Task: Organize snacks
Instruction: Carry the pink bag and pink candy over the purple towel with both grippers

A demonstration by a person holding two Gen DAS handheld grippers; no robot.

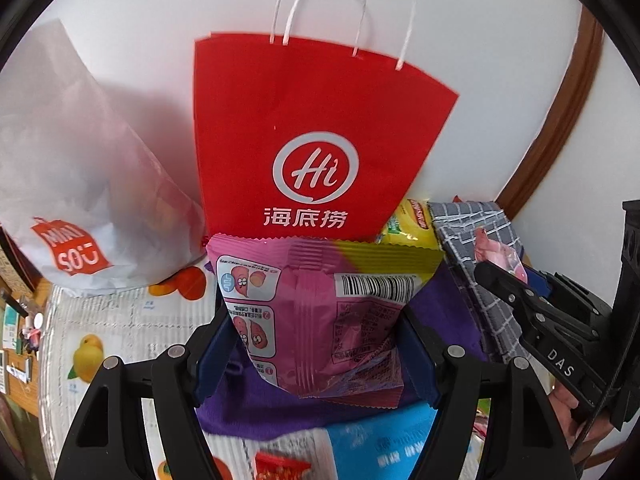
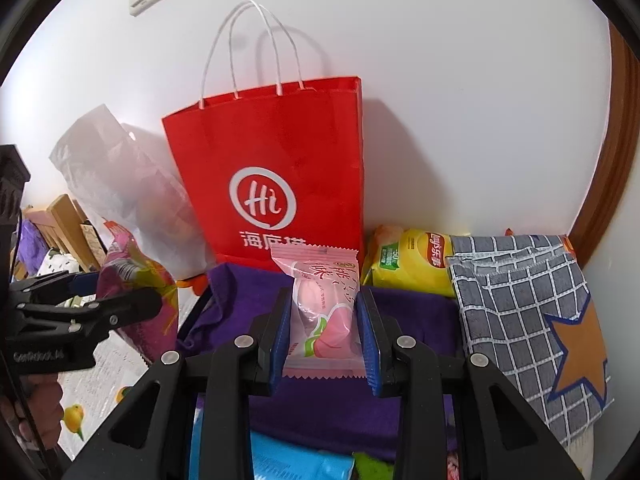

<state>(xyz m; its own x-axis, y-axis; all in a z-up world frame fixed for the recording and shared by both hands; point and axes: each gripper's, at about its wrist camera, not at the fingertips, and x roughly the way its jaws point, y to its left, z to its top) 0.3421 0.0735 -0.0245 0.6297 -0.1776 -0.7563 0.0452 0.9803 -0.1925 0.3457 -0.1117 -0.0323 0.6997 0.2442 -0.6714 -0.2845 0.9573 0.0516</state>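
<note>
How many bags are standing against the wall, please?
2: the red paper bag in the middle, and the white plastic bag leaning beside it on its left. Others may be hidden.

Tall red paper bag with white cord handles (image 2: 276, 168) stands against white wall (image 2: 460, 92), blocking way ahead. Translucent white plastic bag (image 2: 128, 184) touches its left side. Yellow chip packet (image 2: 416, 266) and grey checked cloth with orange star (image 2: 528, 312) fill right. Purple cloth (image 2: 412, 320) in front of red bag lies bare at middle. Open air above bag rim.
</note>
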